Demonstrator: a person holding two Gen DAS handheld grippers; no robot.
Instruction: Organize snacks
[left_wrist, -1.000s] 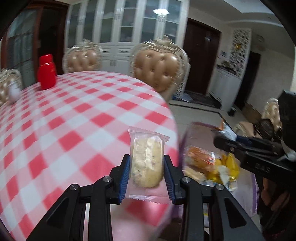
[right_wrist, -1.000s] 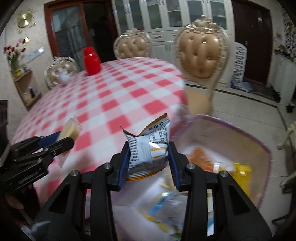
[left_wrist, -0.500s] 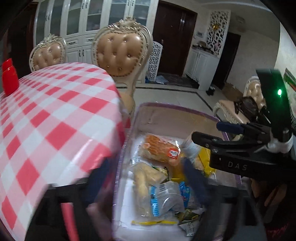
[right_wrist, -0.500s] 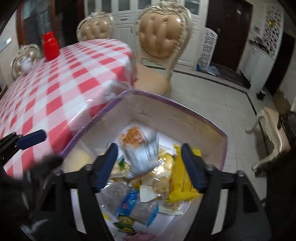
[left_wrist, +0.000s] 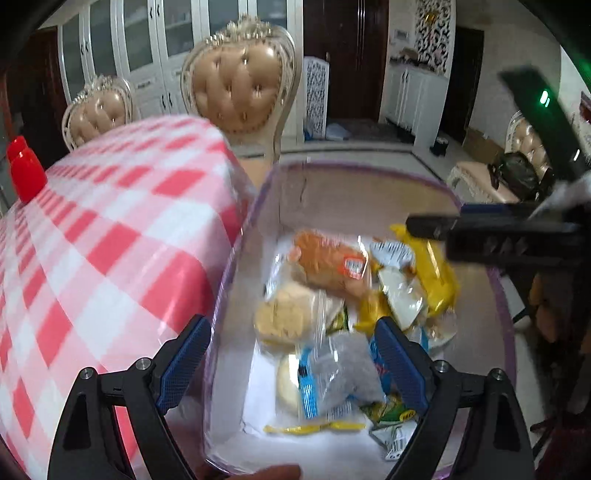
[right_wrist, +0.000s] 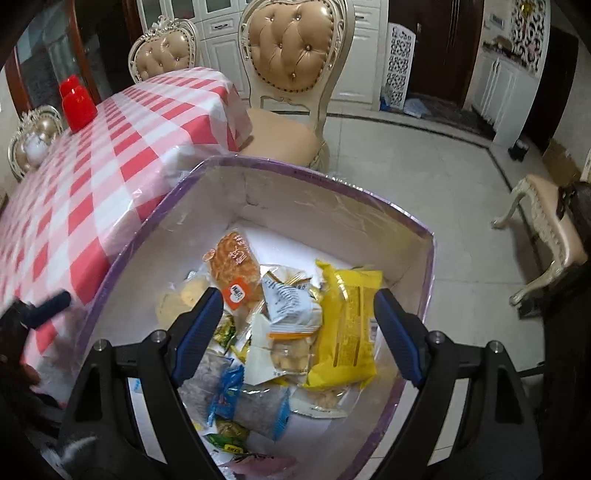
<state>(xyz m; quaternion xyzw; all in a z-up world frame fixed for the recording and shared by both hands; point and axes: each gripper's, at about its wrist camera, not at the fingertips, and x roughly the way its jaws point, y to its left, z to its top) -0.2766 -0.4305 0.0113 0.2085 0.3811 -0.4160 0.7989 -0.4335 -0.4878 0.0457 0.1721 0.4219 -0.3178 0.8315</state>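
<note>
Snack packets (right_wrist: 280, 314) lie heaped in the box (right_wrist: 332, 206), just right of the table (right_wrist: 110, 147), chair (right_wrist: 295, 74) behind.

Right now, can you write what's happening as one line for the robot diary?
step: drop snacks | left gripper: open, empty | right gripper: open, empty, jaws just opened | snacks: in box

A purple-rimmed box (right_wrist: 295, 173) sits beside the checked surface (right_wrist: 110, 147), open-topped. Inside, wrapped snacks (right_wrist: 280, 317) lie heaped: an orange bread pack (right_wrist: 232, 262), a yellow packet (right_wrist: 347, 325), pale cakes (left_wrist: 284, 314).
</note>
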